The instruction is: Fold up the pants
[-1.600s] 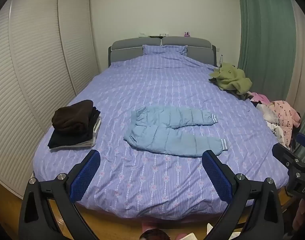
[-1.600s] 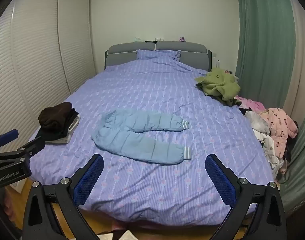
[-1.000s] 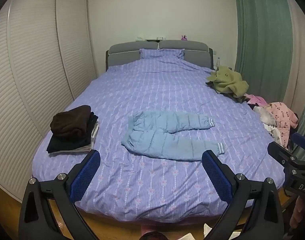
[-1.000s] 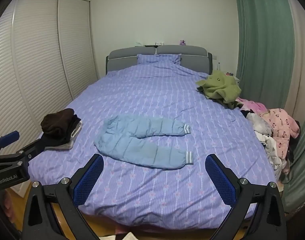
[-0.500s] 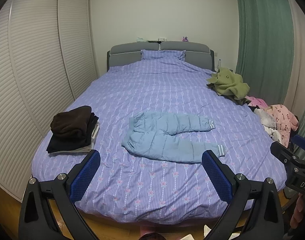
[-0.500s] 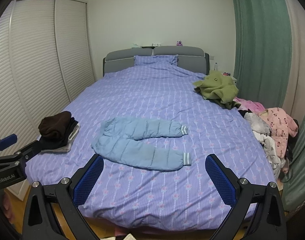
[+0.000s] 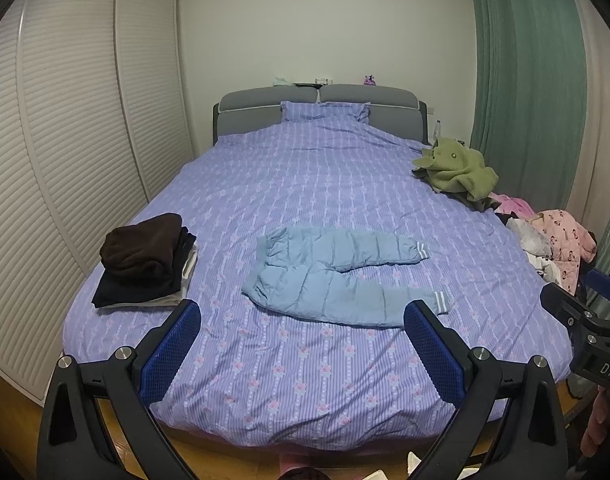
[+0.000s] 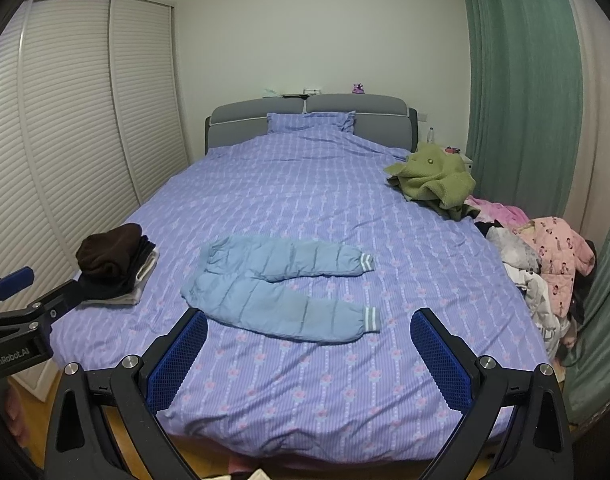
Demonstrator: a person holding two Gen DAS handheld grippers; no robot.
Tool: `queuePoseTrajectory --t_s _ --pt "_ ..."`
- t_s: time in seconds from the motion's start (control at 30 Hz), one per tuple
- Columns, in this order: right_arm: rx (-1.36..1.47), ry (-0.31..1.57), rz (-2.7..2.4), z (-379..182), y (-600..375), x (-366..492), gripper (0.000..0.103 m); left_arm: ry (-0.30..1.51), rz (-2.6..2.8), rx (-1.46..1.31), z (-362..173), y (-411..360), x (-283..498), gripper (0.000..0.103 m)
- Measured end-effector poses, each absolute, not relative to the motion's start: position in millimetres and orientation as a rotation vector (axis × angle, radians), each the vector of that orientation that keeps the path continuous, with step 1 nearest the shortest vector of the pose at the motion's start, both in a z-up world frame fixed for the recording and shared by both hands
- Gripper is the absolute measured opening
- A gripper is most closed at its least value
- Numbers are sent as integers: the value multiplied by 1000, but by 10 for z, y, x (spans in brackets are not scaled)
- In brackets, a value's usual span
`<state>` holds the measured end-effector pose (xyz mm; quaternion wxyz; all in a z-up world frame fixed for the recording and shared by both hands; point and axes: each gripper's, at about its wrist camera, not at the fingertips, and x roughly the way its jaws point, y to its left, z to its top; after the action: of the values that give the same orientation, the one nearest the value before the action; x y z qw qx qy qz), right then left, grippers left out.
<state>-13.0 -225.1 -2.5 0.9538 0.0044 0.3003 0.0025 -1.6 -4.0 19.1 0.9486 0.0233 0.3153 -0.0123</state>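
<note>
Light blue padded pants lie flat on the purple bedspread, waist to the left, both legs spread to the right with striped cuffs. They also show in the right wrist view. My left gripper is open and empty, held above the foot of the bed, well short of the pants. My right gripper is open and empty, also at the foot of the bed. Each gripper shows at the edge of the other's view.
A stack of folded dark clothes sits at the bed's left edge. A green garment lies at the right, pink and white clothes are piled beyond it. White louvred wardrobe doors line the left, a green curtain the right.
Both views shifted slightly up and down and drifted a little. The pants and the piles have not moved. Both grippers stayed open.
</note>
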Motion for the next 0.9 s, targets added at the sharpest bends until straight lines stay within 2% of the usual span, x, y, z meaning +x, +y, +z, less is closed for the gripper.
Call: queuePoseTrajectory --t_s 0.9 --pt "9 613 2 -32 -2251 -131 103 639 -30 45 170 -50 10 103"
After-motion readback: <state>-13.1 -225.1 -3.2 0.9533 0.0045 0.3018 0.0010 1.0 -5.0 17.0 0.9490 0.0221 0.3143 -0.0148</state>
